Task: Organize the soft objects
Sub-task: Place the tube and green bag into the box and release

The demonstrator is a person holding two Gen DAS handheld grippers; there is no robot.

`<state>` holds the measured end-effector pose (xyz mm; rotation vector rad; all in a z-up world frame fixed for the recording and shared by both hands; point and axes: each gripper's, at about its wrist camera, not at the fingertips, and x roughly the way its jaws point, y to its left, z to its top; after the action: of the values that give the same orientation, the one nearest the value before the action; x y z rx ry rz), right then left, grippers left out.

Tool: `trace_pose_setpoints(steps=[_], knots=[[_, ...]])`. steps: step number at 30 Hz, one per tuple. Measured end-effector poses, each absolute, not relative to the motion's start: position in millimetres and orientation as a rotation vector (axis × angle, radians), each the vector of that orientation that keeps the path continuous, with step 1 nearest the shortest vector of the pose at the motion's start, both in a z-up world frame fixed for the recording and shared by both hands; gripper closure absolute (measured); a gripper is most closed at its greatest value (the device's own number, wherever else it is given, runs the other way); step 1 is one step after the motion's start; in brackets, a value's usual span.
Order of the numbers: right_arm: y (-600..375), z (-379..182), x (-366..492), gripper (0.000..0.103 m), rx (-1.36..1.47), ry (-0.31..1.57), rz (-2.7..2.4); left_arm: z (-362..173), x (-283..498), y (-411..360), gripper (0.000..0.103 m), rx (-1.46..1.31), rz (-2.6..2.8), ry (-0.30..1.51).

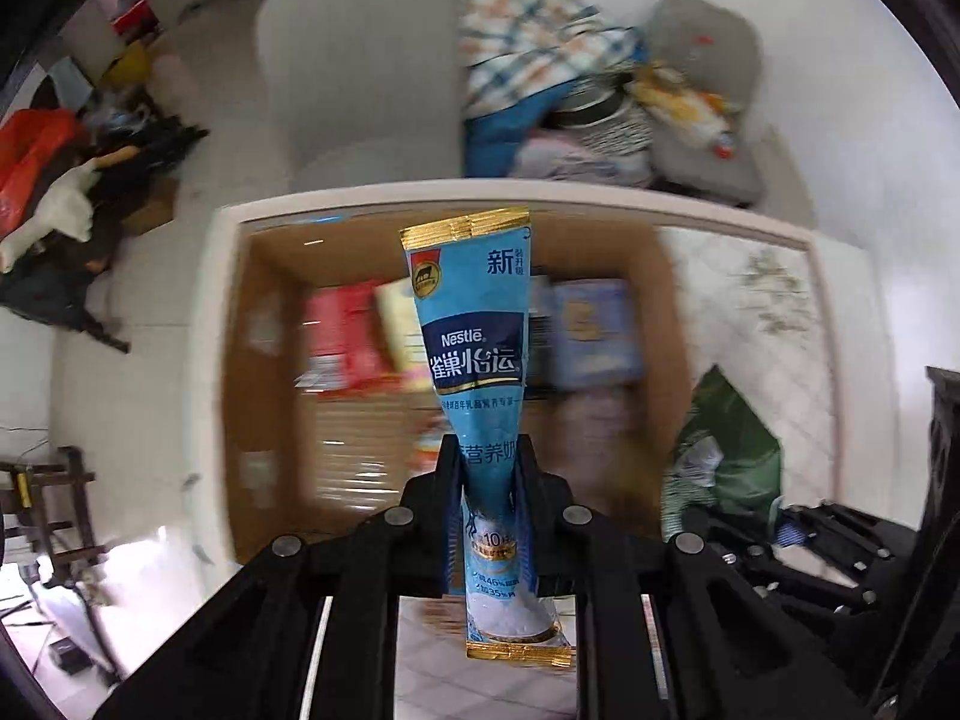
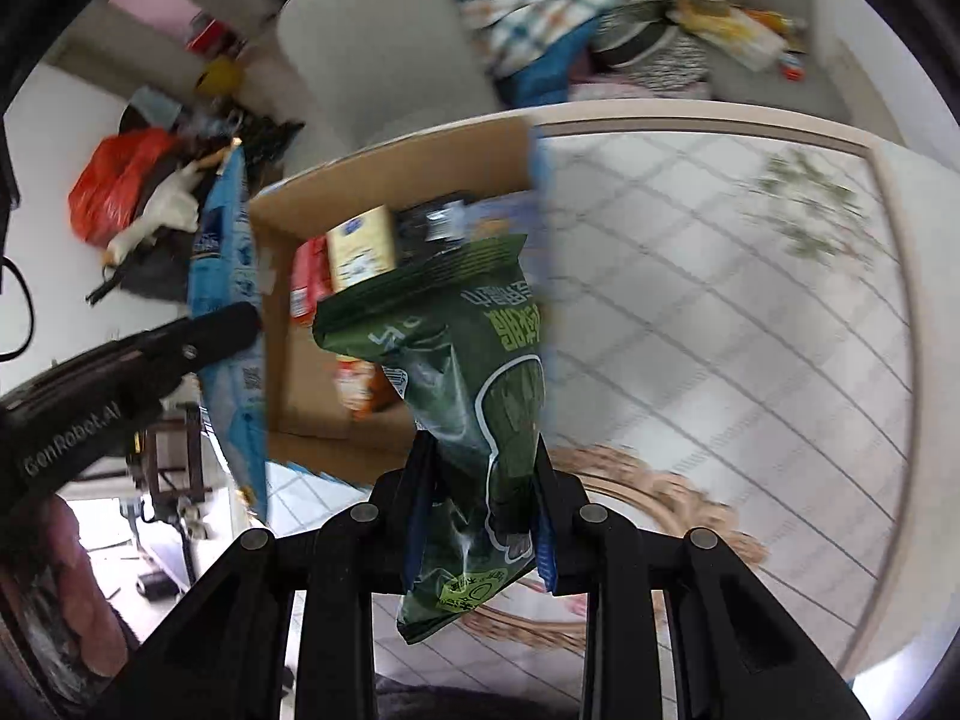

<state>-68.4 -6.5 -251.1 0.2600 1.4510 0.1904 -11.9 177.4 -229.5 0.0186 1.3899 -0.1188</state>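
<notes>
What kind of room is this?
Probably a lived-in home, maybe a living room: a grey chair, a heap of clothes and a patterned table with a box of packets.

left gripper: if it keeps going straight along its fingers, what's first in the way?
Probably the open cardboard box under the left gripper and its blue sachet, likely the packets inside; depth is unclear.

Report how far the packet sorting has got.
Done: several packets already lie in the cardboard box. In hand: the left gripper is shut on a blue Nestle sachet above the box; the right gripper is shut on a green snack bag. Left: neither is in the box yet.
</notes>
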Motion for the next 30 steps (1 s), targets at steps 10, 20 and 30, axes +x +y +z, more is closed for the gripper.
trace_pose_setpoints(steps=[10, 20, 30], knots=[[65, -319, -22, 0.073, 0.210, 1.593, 0.132, -305, 16, 238, 0.089, 0.194, -0.004, 1.545], [73, -355, -11, 0.049, 0.200, 1.658, 0.097, -340, 18, 245, 0.074, 0.183, 0.024, 1.641], [63, -332, -15, 0.044, 0.173, 1.627, 0.053, -309, 8, 247, 0.074, 0.065, 0.011, 1.584]])
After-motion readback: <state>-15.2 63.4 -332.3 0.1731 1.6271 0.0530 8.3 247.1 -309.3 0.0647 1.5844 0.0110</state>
